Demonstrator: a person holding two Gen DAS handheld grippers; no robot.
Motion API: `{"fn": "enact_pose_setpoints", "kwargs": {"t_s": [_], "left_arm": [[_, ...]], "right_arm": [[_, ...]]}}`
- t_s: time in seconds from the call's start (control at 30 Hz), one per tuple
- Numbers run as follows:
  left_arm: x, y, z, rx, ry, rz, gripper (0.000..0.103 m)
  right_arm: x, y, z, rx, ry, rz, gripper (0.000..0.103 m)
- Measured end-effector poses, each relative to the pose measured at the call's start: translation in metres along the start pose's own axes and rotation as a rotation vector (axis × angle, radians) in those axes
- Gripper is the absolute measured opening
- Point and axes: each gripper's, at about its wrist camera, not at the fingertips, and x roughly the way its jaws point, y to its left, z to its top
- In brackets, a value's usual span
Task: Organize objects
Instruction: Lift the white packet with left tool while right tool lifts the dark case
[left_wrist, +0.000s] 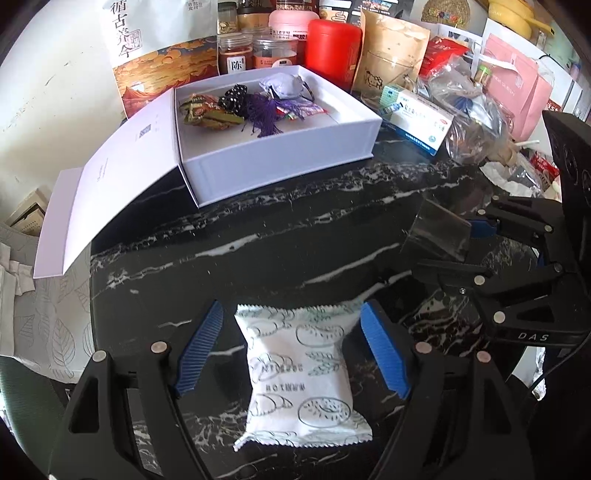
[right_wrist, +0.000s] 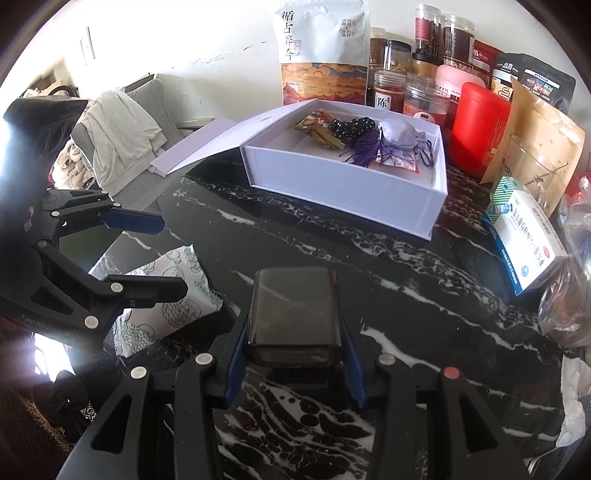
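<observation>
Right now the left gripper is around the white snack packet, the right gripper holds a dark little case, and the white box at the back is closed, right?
Not quite. The white box is open, its lid folded back, with small things inside, as the right wrist view shows. The rest is right: the left gripper is around the white snack packet, and the right gripper holds the dark case.

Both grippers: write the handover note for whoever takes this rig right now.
Left gripper: open, straddling the white snack packet, which lies flat on the black marble table; the right pad may touch its edge, no grip yet.
Right gripper: shut on the dark translucent case, held just above the table.
White box: open at the back, lid folded out to the left.
Done: green-gold wrappers, a black dotted piece, a purple tassel and a lavender pouch are inside.
Left: probably box the case, then grasp and box the packet.
</observation>
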Motion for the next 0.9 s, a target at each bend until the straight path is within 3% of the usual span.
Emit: {"fn": "enact_pose_setpoints", "kwargs": {"t_s": [0.47, 0.77, 0.9], "left_arm": [[0.014, -0.003, -0.028, -0.029, 0.061, 0.033, 0.076], [0.032, 0.003, -0.036, -0.056, 0.107, 0.000, 0.076], [0.034, 0.001, -0.037, -0.047, 0.092, -0.004, 0.076]], "right_arm": [[-0.006, 0.008, -0.026, 0.016, 0.018, -0.003, 0.046], [-0.001, 0.011, -0.028, 0.018, 0.036, 0.005, 0.046], [0.003, 0.010, -0.027, 0.021, 0.044, 0.008, 0.046]]}}
